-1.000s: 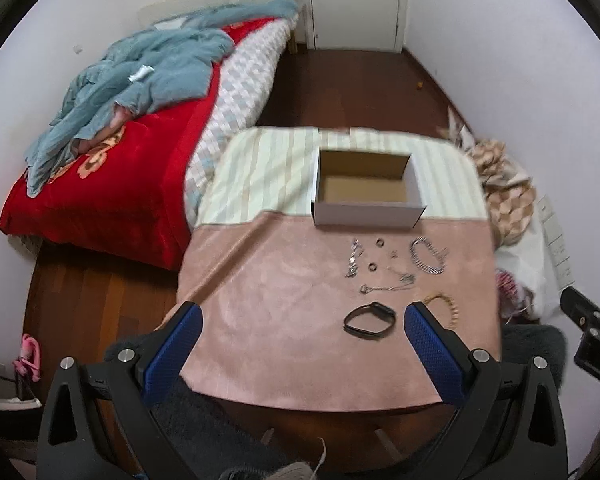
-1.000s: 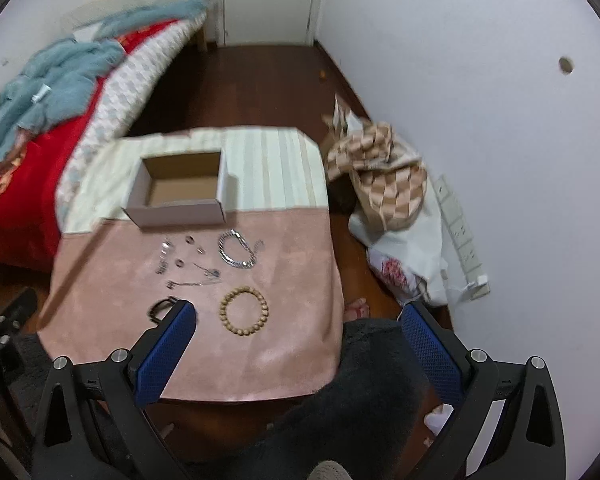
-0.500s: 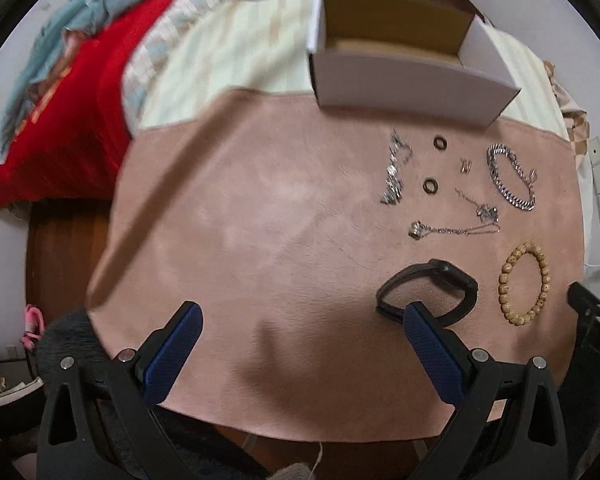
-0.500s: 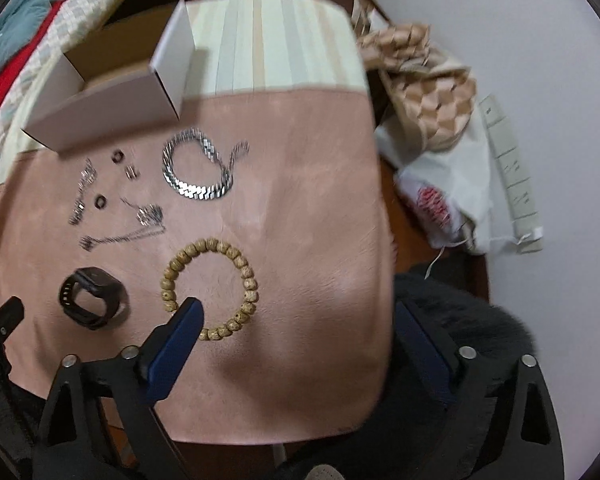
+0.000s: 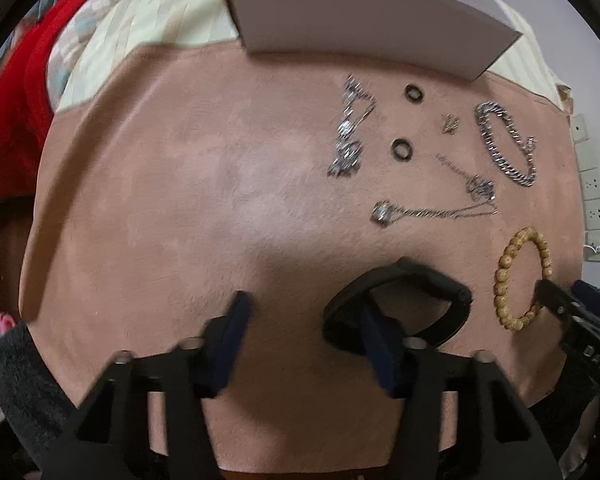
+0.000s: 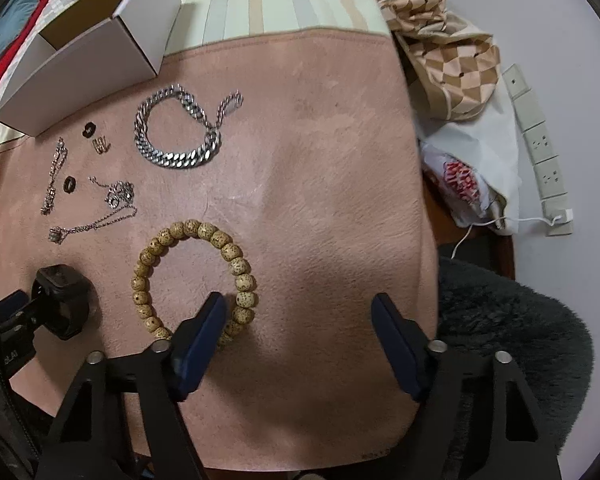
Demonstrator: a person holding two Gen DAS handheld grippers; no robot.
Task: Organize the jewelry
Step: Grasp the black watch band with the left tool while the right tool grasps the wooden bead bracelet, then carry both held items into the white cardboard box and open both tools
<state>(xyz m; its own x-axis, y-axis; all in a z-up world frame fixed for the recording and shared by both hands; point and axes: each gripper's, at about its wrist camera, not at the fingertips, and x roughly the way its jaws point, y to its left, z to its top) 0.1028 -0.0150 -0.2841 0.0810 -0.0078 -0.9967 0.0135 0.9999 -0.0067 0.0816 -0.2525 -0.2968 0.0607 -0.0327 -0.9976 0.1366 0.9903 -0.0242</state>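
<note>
Lying flat on the pink cloth (image 6: 332, 168) are all the jewelry pieces, with the white box (image 6: 88, 60) set just behind them. Nothing can be seen inside the box yet.

The left gripper (image 5: 304, 320) is held partly open, and its right finger sits inside the loop of the black band (image 5: 432, 280). Nothing is squeezed yet. The right gripper (image 6: 296, 316) is held wide open, with its left finger over the near edge of the bead bracelet (image 6: 172, 236) and its right finger well off to the side.

The black band looks bendy and light, so it is best pinched across one side of the loop. The bead bracelet is probably light too, but its round beads may roll and slip (a pinch across one part of the ring should hold). The silver chain bracelet (image 6: 180, 148) looks heavier and floppy, and will hang down when lifted. The thin necklace (image 6: 96, 216) could tangle or snag, so soft handling is needed.

Counted up: one black band, one bead bracelet, one silver chain bracelet, one thin necklace, one sparkly strand (image 6: 54, 176), two small dark rings (image 5: 403, 149), and one tiny gold piece (image 6: 101, 145) (too small to be named).
</note>
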